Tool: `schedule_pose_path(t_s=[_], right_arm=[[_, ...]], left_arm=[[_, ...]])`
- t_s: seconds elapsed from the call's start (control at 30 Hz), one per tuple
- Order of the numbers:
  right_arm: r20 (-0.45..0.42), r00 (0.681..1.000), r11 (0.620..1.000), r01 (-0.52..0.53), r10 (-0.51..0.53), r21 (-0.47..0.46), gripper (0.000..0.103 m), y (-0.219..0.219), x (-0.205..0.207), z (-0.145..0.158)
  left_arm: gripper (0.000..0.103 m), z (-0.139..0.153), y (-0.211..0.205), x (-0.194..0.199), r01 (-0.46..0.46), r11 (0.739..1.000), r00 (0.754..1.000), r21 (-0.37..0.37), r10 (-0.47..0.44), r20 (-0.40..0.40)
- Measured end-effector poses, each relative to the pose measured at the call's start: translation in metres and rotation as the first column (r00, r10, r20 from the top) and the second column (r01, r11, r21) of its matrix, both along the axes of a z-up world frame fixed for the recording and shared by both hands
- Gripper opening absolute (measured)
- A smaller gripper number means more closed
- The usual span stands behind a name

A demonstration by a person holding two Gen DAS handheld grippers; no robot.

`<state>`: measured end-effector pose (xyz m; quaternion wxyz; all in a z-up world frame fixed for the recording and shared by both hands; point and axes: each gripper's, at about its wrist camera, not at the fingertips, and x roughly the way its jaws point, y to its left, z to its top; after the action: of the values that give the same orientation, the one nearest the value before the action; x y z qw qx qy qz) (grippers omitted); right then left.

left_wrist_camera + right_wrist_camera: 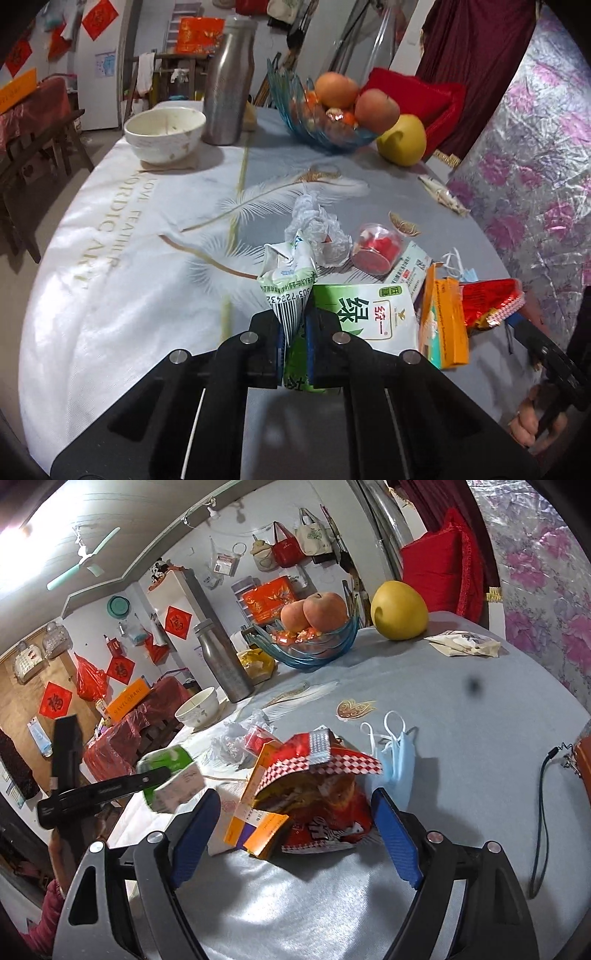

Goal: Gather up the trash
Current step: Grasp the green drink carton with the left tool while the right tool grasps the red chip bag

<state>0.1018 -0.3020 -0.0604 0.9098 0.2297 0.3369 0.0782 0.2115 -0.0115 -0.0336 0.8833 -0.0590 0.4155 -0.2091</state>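
The left claw [295, 343] is clamped on a crumpled green-and-white drink carton [290, 291], its blue pads squeezing the flattened lower part so that the barcode end sticks up beyond the fingertips. Just right of it, a second green drink carton [369, 317] lies flat on the counter [147, 280], touching an orange box [443, 325] that stands on edge. Further right lies a red snack bag [491, 302]. Beyond the cartons sit a wad of clear plastic wrap [317, 229] and a small clear cup with red contents [376, 247], side by side.

The right claw [295, 830] stands wide apart, holding nothing, with the torn-open red snack bag [321, 801] between its blue pads; whether either pad touches the bag I cannot tell. The orange box [255, 805] leans against the bag's left side, and a blue face mask [397, 764] lies just right of the bag.

Far across the counter stand a white bowl [164, 133], a steel bottle [229, 85], a blue glass fruit bowl [321, 122] holding apples, and a large yellow fruit [402, 140] to its right.
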Motion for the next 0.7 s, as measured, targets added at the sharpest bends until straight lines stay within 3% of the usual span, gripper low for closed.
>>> schedule_pose_path(t_s=[0.4, 0.43, 0.47, 0.5, 0.57, 0.7], right_arm=[[-0.037, 0.998, 0.998, 0.043, -0.045, -0.048, 0.087, 0.009, 0.028, 0.0], [-0.041, 0.998, 0.997, 0.053, -0.056, -0.055, 0.084, 0.009, 0.029, -0.001], [-0.04, 0.997, 0.996, 0.061, -0.063, -0.06, 0.052, 0.009, 0.028, -0.002], [-0.039, 0.998, 0.998, 0.051, -0.052, -0.046, 0.042, 0.007, 0.026, -0.002], [0.0, 0.998, 0.998, 0.062, -0.062, -0.01, 0.039, 0.004, 0.017, 0.004], [0.093, 0.994, 0.997, 0.064, -0.061, -0.031, 0.038, 0.005, -0.004, 0.033]], left_arm=[[0.01, 0.029, 0.069, -0.034, -0.117, 0.993, 0.99, -0.03, 0.119, 0.079], [0.01, 0.03, 0.077, -0.036, -0.132, 0.991, 0.988, -0.031, 0.135, 0.08], [0.01, 0.031, 0.086, -0.038, -0.147, 0.988, 0.985, -0.035, 0.15, 0.081], [0.01, 0.032, 0.094, -0.041, -0.16, 0.986, 0.983, -0.041, 0.163, 0.081], [0.01, 0.035, 0.112, -0.047, -0.185, 0.981, 0.979, -0.059, 0.19, 0.078], [0.01, 0.042, 0.141, -0.059, -0.237, 0.97, 0.966, -0.058, 0.241, 0.095]])
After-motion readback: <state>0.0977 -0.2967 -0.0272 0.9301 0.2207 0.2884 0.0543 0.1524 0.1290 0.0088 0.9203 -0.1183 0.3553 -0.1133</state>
